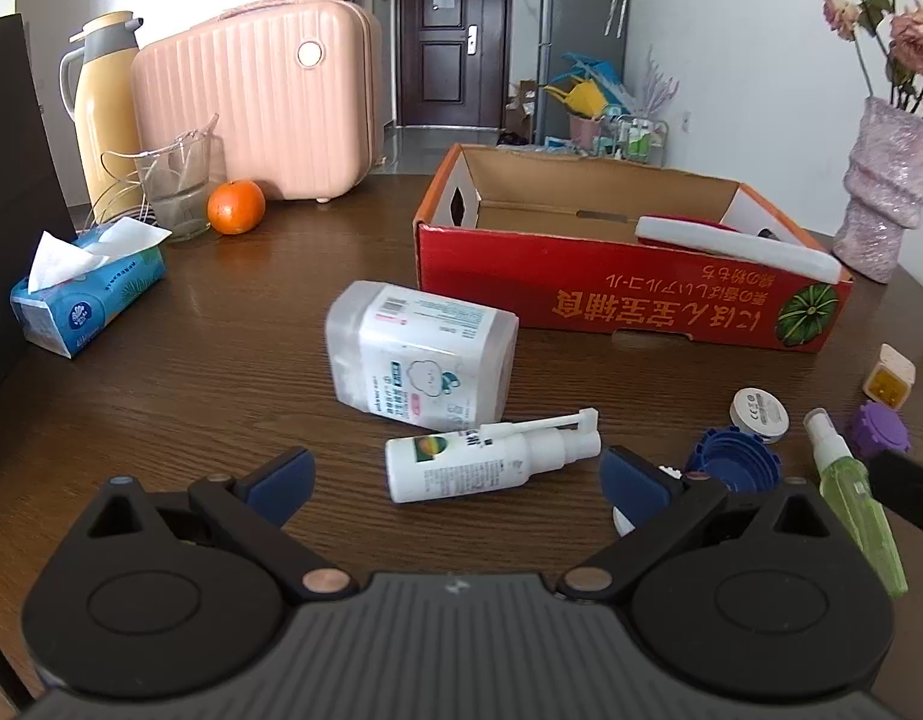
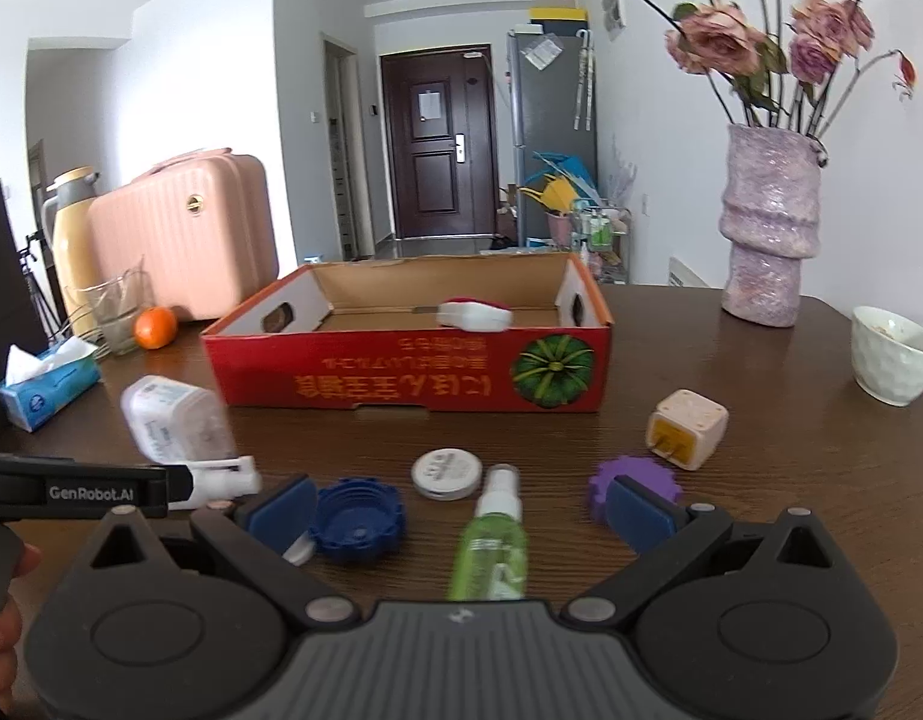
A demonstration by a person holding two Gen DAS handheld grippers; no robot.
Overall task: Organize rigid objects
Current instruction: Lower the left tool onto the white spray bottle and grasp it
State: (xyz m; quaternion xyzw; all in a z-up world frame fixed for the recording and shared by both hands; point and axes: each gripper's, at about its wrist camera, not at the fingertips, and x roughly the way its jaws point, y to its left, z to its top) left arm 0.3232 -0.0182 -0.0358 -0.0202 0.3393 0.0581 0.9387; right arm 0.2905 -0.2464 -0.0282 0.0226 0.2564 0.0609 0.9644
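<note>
red cardboard box [image 2: 401, 378], one white-and-red item [image 2: 473, 313] inside

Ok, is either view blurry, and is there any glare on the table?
Left wrist view: sharp, with a pale sheen on the table by the orange. Right wrist view: the white container is smeared, the box print soft; fisheye bends both edges.

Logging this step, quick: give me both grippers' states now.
Left gripper: open, holding nothing.
Right gripper: open, holding nothing.
</note>
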